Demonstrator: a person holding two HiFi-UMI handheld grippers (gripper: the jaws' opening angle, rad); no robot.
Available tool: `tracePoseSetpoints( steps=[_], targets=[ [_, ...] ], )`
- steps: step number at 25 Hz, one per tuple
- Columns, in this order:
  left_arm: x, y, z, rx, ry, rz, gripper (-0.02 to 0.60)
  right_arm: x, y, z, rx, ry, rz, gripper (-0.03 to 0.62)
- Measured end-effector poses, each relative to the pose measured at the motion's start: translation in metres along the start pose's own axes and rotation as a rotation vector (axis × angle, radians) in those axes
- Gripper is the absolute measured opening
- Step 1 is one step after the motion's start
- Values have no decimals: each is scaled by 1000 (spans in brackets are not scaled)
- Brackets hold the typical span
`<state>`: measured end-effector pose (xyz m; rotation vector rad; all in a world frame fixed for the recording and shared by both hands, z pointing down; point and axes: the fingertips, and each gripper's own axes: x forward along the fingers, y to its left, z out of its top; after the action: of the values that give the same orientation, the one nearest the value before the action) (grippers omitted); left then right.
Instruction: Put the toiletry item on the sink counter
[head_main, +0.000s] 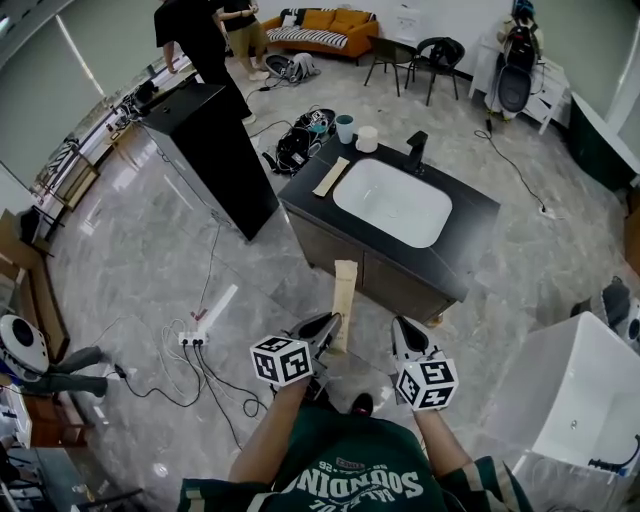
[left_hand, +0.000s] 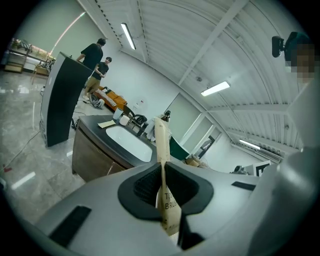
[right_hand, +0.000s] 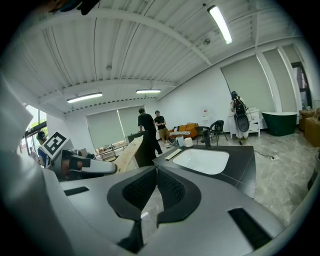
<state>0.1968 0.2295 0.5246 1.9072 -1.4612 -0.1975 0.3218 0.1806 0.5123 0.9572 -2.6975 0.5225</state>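
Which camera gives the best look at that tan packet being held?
The head view: the tan packet shows nearly full length. The left gripper view sees it edge-on, clamped in the left tongs; the right gripper view catches only part.

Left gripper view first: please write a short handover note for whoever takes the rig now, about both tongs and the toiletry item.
Left tongs: shut on the flat tan paper toothbrush packet, held upright.
Right tongs: shut, empty.
The dark sink counter with its white basin stands ahead, apart from the held packet. A similar tan packet lies on it beside the basin.
Done: the packet is gripped.
Left: carry it over, lay it on bare counter, open the tongs.
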Motion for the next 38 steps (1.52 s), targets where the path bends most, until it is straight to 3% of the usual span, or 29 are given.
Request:
tracePoseSetpoints(
  steps=[9, 24, 38],
  targets=[
    [0, 41, 25, 17, 25, -17, 37, 53, 22, 9, 10, -13, -9, 43],
    [6, 142, 106, 21, 107, -129, 37, 161, 72, 42, 38, -30, -135, 43],
    [-32, 222, 154, 28, 146, -191, 37, 241, 142, 49, 23, -29, -186, 43]
  ],
)
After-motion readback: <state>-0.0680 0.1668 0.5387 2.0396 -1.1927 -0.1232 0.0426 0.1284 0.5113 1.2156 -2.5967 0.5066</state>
